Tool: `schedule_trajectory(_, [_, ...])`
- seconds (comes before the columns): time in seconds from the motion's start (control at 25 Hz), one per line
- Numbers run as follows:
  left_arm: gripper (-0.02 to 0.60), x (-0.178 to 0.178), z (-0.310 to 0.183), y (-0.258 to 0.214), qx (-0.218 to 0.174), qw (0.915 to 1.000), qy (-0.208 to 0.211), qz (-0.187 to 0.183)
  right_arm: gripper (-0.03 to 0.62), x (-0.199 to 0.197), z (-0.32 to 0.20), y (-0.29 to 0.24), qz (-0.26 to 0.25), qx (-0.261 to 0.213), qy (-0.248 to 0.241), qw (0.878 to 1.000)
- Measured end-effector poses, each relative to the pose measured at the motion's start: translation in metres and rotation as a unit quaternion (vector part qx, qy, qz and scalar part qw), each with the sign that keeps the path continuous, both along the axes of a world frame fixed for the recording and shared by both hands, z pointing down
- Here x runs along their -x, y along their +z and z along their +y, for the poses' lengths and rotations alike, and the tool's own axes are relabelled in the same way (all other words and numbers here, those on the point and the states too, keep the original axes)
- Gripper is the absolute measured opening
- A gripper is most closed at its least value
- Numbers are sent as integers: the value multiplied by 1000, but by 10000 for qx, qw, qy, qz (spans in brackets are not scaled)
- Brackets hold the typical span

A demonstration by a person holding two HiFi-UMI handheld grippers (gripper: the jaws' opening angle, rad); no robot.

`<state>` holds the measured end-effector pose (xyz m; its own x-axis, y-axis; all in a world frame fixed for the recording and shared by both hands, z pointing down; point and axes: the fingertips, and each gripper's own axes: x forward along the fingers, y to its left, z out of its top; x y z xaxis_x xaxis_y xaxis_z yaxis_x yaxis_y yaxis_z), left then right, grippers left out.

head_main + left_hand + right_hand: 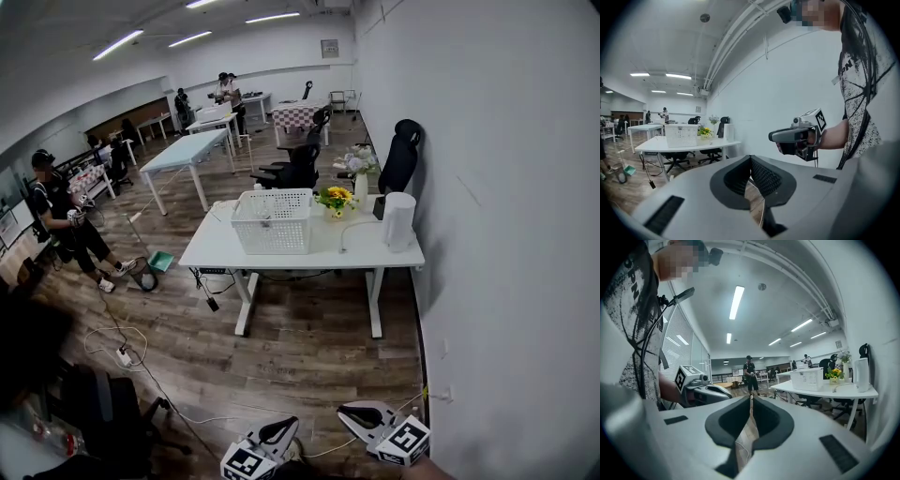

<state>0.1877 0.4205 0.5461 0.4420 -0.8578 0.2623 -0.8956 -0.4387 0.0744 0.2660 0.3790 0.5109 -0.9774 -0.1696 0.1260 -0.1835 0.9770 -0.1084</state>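
Hovering low over the floor, left gripper (pixel 275 434) and right gripper (pixel 362 418) both clenched empty, white basket (pixel 274 223) mid-table (pixel 223 253), well apart ahead.

Near side of worktop (pixel 281 251): bare floor (pixel 309 361), open back to left claw (pixel 289 427) and right claw (pixel 345 412).
On worktop: basket (pixel 273 221), flowers (pixel 337 199), white canister (pixel 399 220); front strip free.
Right of worktop: wall (pixel 506 234).

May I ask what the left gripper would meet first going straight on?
Probably the white wall; the left gripper aims at it, clear of the right gripper.
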Motion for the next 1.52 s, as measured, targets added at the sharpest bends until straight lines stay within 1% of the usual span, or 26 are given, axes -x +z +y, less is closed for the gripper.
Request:
schedule_trajectory(0.2, [11, 14, -14, 13, 98, 9999, 122, 3, 25, 16, -14, 10, 131, 23, 55, 9999])
schedule_trajectory(0.32, [11, 33, -32, 17, 118, 9997, 215, -35, 25, 34, -31, 15, 202, 7, 103, 9997])
schedule_trajectory(0.64, [11, 104, -94, 6, 19, 9992, 388, 29, 25, 95, -85, 14, 271, -44, 363, 9990])
schedule_trajectory(0.88, [11, 157, -124, -2, -62, 9979, 640, 27, 25, 151, -113, 9, 280, -38, 561, 9980])
schedule_trajectory(1.12, [11, 203, -146, 7, -75, 9979, 643, 85, 25, 202, -131, 15, 215, 55, 579, 9981])
schedule_trajectory(1.2, [11, 214, -151, 9, -71, 9978, 642, 128, 25, 215, -136, 14, 192, 57, 566, 9982])
schedule_trajectory(1.32, [11, 227, -158, 11, -64, 9976, 672, 123, 25, 233, -143, 11, 64, 197, 553, 9983])
schedule_trajectory(1.52, [11, 240, -171, 12, -90, 9976, 662, 170, 25, 247, -157, 11, 252, 17, 554, 9981])
